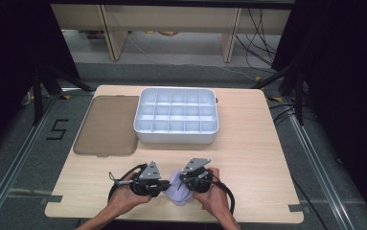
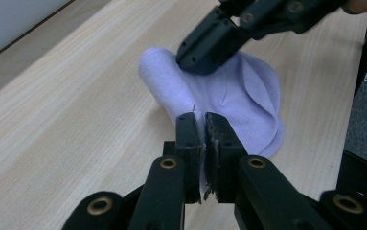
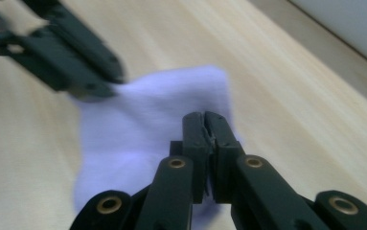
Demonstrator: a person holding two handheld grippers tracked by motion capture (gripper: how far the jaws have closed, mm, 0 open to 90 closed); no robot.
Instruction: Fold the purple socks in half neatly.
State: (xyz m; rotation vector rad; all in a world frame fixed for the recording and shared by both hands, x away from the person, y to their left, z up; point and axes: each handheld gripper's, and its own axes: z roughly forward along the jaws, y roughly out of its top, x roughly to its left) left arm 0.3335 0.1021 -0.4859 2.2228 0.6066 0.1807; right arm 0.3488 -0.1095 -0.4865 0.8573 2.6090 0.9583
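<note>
A small lavender cloth [image 1: 177, 190] lies crumpled near the front edge of the wooden table, between the two hand-held grippers. My left gripper [image 2: 201, 120] is shut on the cloth's near edge, and a thin fold of the cloth [image 2: 229, 100] shows between its jaws. My right gripper [image 3: 204, 117] is shut on the opposite side of the cloth [image 3: 147, 129]. From above, the left gripper [image 1: 164, 187] and right gripper [image 1: 183, 185] point toward each other, nearly touching over the cloth. Each gripper view also shows the other gripper's tip resting on the fabric.
A white tray [image 1: 176, 136] divided into several compartments stands at the middle back of the table. A flat brownish translucent lid [image 1: 107, 124] lies to its left. Bare wood [image 1: 258, 163] stretches to the right, and the table's front edge [image 1: 171, 219] is close behind the hands.
</note>
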